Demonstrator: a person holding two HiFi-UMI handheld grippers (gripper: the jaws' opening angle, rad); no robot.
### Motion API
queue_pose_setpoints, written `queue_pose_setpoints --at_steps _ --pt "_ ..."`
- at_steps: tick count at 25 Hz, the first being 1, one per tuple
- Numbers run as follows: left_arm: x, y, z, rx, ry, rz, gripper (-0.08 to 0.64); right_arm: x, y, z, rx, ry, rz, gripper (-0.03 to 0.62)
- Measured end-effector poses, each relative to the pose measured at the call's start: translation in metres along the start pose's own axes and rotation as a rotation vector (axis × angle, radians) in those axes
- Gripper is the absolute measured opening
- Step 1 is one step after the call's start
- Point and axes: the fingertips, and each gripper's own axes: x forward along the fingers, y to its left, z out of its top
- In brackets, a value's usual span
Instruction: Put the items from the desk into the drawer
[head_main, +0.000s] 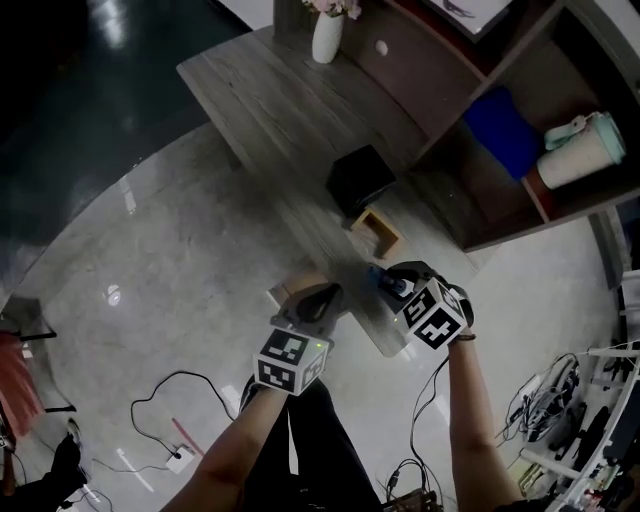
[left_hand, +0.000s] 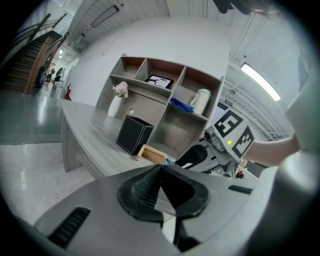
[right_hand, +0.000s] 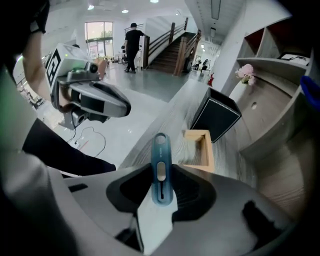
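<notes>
Head view: both forearms reach up from 6 o'clock. The left gripper (head_main: 322, 298) points toward 1 o'clock at the near end of the desk (head_main: 270, 90). At its 3 o'clock, the right gripper (head_main: 390, 285) tips steeply down.

Left gripper view: its jaws meet, with nothing between them.

Right gripper view: the jaws clamp a blue cutter (right_hand: 160, 150). A wooden tray (right_hand: 208, 150) lies on the desk at its 2 o'clock.
</notes>
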Motion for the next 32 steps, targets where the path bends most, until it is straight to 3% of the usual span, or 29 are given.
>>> queue_pose_setpoints --at_steps 10,16,24,32 --pt "-0.052 0.047 -0.006 -0.028 -0.038 0.127 0.009 -0.003 0.05 0.088 0.146 -0.143 -0.055 0.132" --pt "-0.072 0.075 -0.026 -0.035 -0.025 0.153 0.009 0.022 0.084 0.109 0.194 -0.169 -0.053 0.132" --pt "-0.079 0.105 -0.068 -0.079 -0.004 0.161 0.009 0.07 0.109 0.11 0.218 -0.153 -0.052 0.132" --pt "-0.064 0.135 -0.119 -0.107 0.023 0.187 0.009 0.13 0.124 0.075 0.256 -0.092 -0.029 0.132"
